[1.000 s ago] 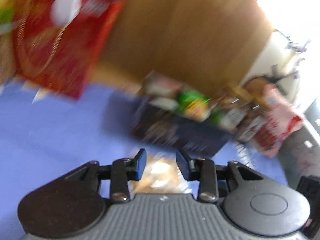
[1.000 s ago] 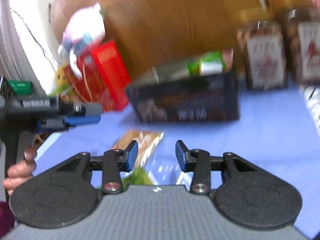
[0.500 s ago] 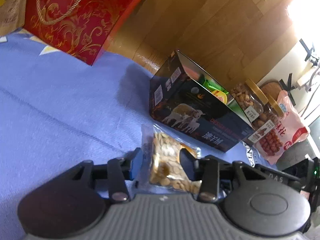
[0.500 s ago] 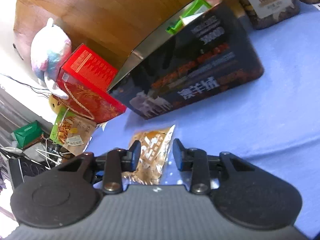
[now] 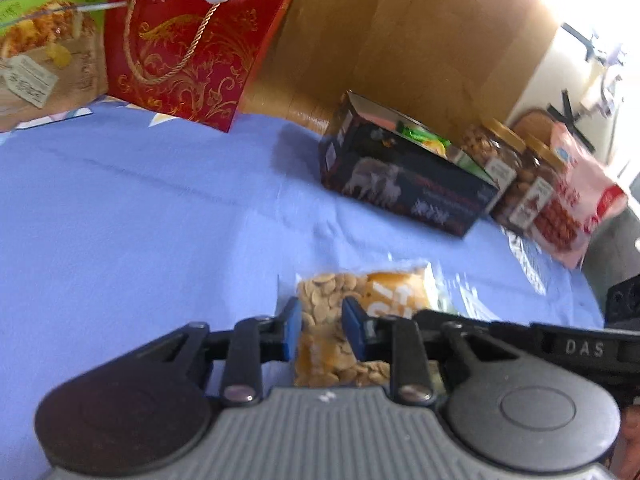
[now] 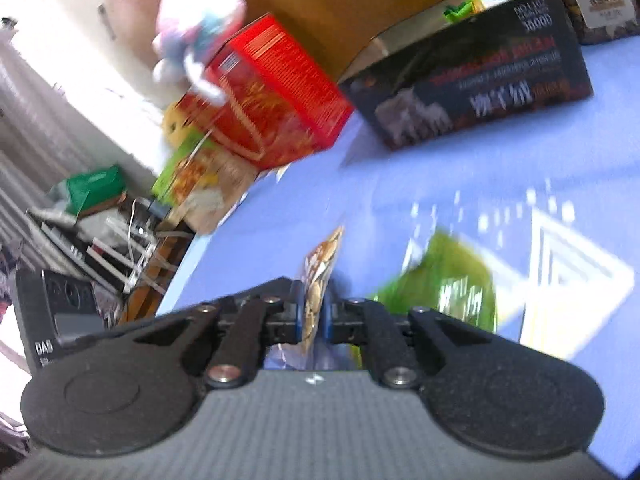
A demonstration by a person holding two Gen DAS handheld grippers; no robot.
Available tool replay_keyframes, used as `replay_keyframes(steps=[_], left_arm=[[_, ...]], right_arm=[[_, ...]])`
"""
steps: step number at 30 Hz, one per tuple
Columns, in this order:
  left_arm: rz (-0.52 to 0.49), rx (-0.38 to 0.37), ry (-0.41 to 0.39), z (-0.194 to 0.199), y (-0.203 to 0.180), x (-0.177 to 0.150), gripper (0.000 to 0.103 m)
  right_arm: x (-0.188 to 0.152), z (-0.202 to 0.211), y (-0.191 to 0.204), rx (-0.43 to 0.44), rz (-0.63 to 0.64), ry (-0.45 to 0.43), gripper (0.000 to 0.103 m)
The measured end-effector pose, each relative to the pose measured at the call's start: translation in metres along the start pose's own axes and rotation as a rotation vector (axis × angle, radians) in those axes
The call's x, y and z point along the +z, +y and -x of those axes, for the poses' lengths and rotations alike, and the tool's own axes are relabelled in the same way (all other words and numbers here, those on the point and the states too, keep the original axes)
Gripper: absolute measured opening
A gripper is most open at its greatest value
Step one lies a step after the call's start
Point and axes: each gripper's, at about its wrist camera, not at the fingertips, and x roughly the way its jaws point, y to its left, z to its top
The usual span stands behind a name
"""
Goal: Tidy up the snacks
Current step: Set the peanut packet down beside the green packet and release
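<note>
Right wrist view, right hand-held gripper (image 6: 311, 317) pinching nut packet (image 6: 320, 268), left hand-held gripper (image 5: 322, 328) straddling it unclamped, "DAS" legible.

jars (image 5: 504, 160) right of box (image 5: 404, 184)

A blue-violet cloth (image 5: 140, 208) covers the surface across the lower and middle frame. Behind it a wooden panel (image 5: 400, 40) fills the upper centre. Strong daylight washes out the upper right of the left view. In the right view, pale curtains (image 6: 36, 120) hang at far left above a cluttered shelf (image 6: 100, 240).
</note>
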Motion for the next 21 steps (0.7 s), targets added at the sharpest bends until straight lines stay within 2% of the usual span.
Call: replay_keyframes(steps=[3,5,7,12,21], left_arm=[[-0.044,0.074,-0.016,0.012,-0.008,-0.014,0.023],[-0.065,0.12,-0.036,0.018,-0.01,-0.018,0.027],[-0.094,0.18,-0.058,0.023,-0.011,-0.021,0.027],[-0.127,0.269,-0.092,0.032,-0.013,-0.027,0.028],[-0.18,0.33,-0.103,0.039,-0.02,-0.041,0.033]], right_arm=[[-0.02,0.014,0.004,-0.051,0.025,-0.041,0.015],[-0.028,0.022,0.011,-0.148,0.089,-0.088,0.023],[-0.033,0.029,0.015,-0.218,0.147,-0.12,0.025],[-0.047,0.037,0.019,-0.245,0.209,-0.137,0.026],[-0.064,0.052,0.018,-0.218,0.214,-0.134,0.027]])
